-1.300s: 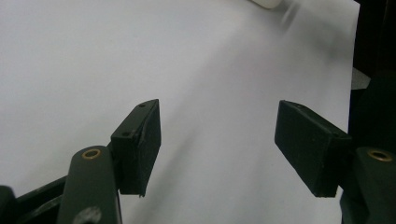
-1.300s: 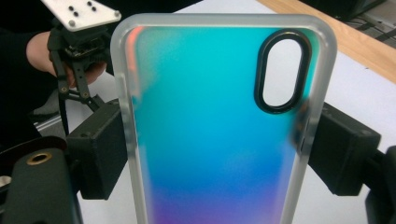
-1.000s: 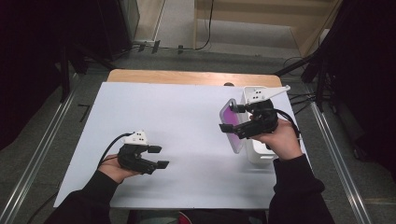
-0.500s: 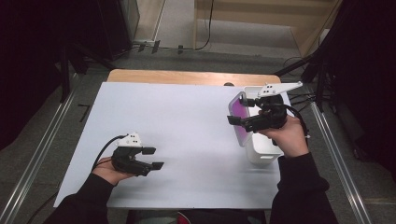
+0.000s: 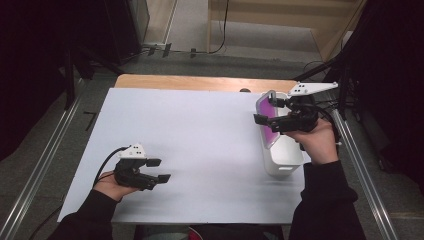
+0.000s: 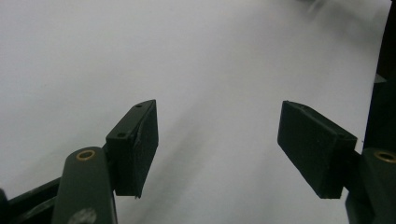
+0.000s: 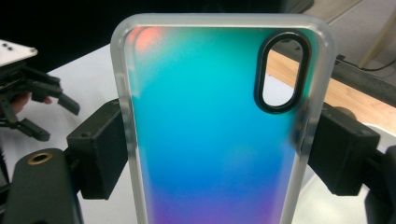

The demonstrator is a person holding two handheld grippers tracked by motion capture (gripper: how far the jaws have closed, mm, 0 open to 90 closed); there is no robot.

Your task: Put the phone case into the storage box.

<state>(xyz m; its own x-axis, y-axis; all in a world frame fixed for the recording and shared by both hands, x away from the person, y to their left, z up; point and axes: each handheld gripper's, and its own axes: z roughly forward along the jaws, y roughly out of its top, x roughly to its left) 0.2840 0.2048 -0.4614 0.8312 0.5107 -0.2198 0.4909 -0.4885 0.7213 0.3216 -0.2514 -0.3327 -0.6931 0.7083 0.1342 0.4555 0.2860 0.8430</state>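
My right gripper [image 5: 270, 114] is shut on a phone case [image 5: 268, 116] with a clear rim, held on edge above the left rim of a white bin [image 5: 282, 161] at the table's right. In the right gripper view the phone case [image 7: 210, 130] stands upright between the jaws, teal to blue to purple, with an oval camera hole at its top right; the right gripper [image 7: 215, 149] clamps its two long sides. My left gripper [image 5: 159, 170] rests low at the front left of the white table [image 5: 200, 140], open. In the left gripper view the left gripper [image 6: 217, 142] holds nothing.
A wooden strip [image 5: 200, 82] runs along the table's far edge. Metal rails [image 5: 45, 160] flank both sides of the table. Cables [image 5: 220, 30] lie on the floor beyond. The left gripper also appears at the left of the right gripper view.
My right gripper has carried the phone case up and farther away along the bin's left rim. My left gripper has drifted slightly nearer the table's front edge, still open.
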